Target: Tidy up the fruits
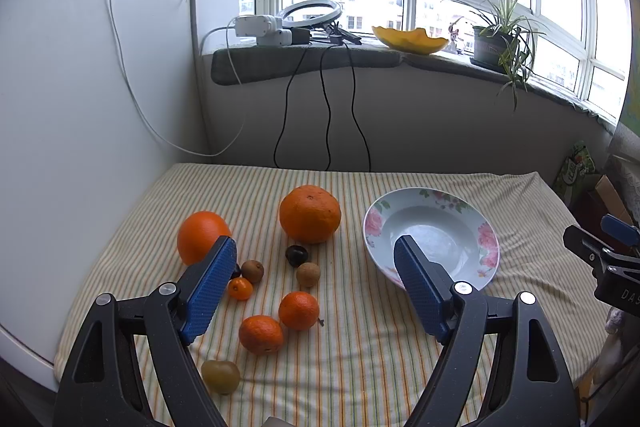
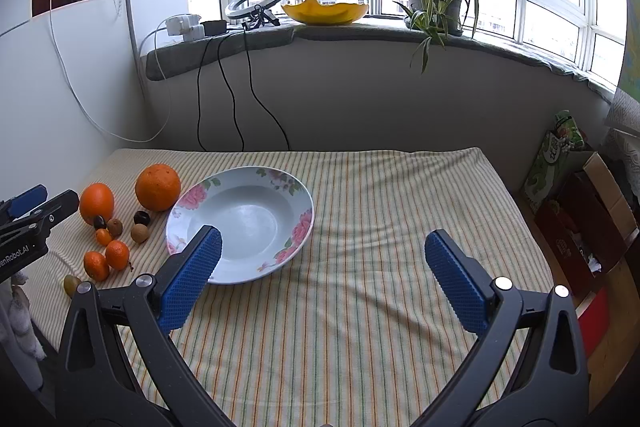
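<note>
The left tongs hung spread wide above the striped tabletop, pinching nothing, with the loose fruit lying between and just beyond their blue pads. That stance reads as a hover before a first pick, probably held high so the whole scatter could be seen. The right tongs were likewise spread and empty, over bare cloth at the plate's 4 o'clock (likely kept well clear so as not to crowd the other hand).

The flowered plate sat empty to the right of the fruit, apparently the place meant to gather it, so none of the sorting looked done. The big orange lay just beside the plate's rim at its 9 o'clock, dimpled and dull-skinned. A smoother orange lay at the big one's 8 o'clock, partly behind the left pad. Toward the big orange's 6 o'clock came a dark chestnut-like fruit, two brown rough-skinned ones, a tiny kumquat-like fruit, then two mandarins nearly touching each other. Nearest the camera lay a pale greenish fruit, glossy and soft-looking; I could not tell its kind.

The small round pieces would probably roll if nudged on the cloth.
</note>
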`<state>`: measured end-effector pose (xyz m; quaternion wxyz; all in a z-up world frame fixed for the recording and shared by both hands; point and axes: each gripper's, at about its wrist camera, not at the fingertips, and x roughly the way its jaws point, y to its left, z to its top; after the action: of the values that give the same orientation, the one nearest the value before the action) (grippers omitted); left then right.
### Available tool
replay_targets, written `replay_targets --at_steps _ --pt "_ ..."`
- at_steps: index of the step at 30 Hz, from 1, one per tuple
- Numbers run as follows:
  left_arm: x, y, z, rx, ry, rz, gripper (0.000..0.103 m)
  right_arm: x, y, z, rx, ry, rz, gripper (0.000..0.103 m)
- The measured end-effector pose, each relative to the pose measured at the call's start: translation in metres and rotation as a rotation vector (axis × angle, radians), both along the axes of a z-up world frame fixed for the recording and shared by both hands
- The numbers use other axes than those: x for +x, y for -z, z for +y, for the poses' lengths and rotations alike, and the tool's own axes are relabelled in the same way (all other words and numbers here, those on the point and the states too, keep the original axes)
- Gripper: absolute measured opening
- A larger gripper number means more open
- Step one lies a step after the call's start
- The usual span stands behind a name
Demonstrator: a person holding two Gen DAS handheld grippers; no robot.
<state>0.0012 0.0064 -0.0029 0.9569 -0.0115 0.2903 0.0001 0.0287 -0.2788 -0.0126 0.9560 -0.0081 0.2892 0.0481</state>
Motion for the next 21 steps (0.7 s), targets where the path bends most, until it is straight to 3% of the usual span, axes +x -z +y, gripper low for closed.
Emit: replay_targets --at_steps 21 --pt "0.0020 0.0040 -0.0024 0.003 0.000 0.003 0.081 0.0018 0.0024 0.0045 0.005 -0.010 0.019 0.103"
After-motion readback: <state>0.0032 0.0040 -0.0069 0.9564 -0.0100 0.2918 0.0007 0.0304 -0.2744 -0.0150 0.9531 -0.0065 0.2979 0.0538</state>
